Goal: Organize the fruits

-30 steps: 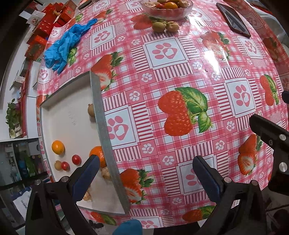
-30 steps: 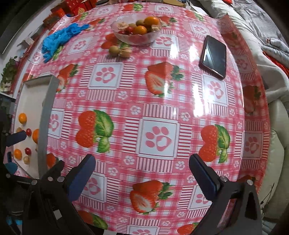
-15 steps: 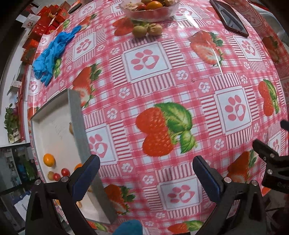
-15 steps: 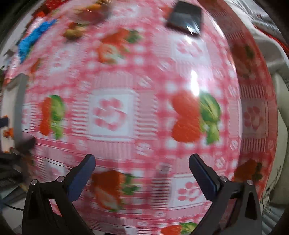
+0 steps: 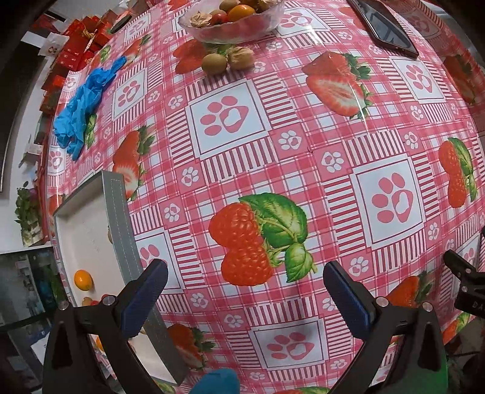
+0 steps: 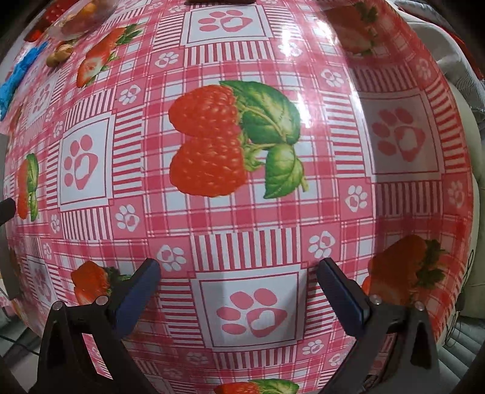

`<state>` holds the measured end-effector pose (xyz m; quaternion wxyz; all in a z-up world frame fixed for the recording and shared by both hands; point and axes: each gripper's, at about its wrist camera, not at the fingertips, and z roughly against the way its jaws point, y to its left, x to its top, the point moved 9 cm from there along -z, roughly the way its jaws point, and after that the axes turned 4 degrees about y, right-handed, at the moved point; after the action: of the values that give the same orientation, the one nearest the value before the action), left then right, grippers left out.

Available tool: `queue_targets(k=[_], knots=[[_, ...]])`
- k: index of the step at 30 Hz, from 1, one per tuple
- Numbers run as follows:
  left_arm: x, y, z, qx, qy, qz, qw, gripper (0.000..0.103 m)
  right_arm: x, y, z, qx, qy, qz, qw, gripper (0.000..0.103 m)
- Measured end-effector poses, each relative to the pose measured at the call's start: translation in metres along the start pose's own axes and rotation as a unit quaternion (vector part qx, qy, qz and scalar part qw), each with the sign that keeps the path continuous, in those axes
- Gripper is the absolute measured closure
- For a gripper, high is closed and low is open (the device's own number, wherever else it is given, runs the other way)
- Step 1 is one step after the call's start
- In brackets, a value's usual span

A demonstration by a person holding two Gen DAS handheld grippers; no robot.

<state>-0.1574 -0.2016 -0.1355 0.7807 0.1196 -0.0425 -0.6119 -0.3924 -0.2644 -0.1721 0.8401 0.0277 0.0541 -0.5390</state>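
- The left wrist view shows the white tray (image 5: 88, 239) at the left edge of the frame, on the table (image 5: 303, 169); the right wrist view does not show its inside.
- In the tray, lower left of the frame, lies an orange fruit (image 5: 82, 279), with smaller red and yellow ones just below it, partly hidden by the tool's finger.
- The bowl (image 5: 233, 25) of fruit sits at the top centre of the left view, with a kiwi (image 5: 214, 63) and a husked fruit (image 5: 241, 57) just in front of it on the cloth.
- In the right view the bowl (image 6: 80, 21) is only a blur at the upper left.
- A phone (image 5: 386, 28) lies at the upper right and blue gloves (image 5: 81, 103) at the upper left of the left view.
- Left tool (image 5: 244, 288): spread wide, empty, above the cloth beside the tray's grey wall.
- Right tool (image 6: 238, 286): spread wide, empty, over bare cloth; its black tip (image 5: 466, 278) shows at the right edge of the left view.
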Motion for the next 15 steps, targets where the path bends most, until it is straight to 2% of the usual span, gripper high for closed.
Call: queue_targets(k=[12, 15], knots=[[-0.0003, -0.0054, 0.0088, 0.027, -0.008, 0.004, 0.9996, 0.0, -0.009, -0.0065, -0.0082, 0.001, -0.011, 0.004, 1.0, 0.0], [0.0003, -0.0071, 0.0096, 0.02, -0.008, 0.008, 0.9997, 0.0, -0.0052, -0.0047, -0.004, -0.001, -0.011, 0.006, 1.0, 0.0]])
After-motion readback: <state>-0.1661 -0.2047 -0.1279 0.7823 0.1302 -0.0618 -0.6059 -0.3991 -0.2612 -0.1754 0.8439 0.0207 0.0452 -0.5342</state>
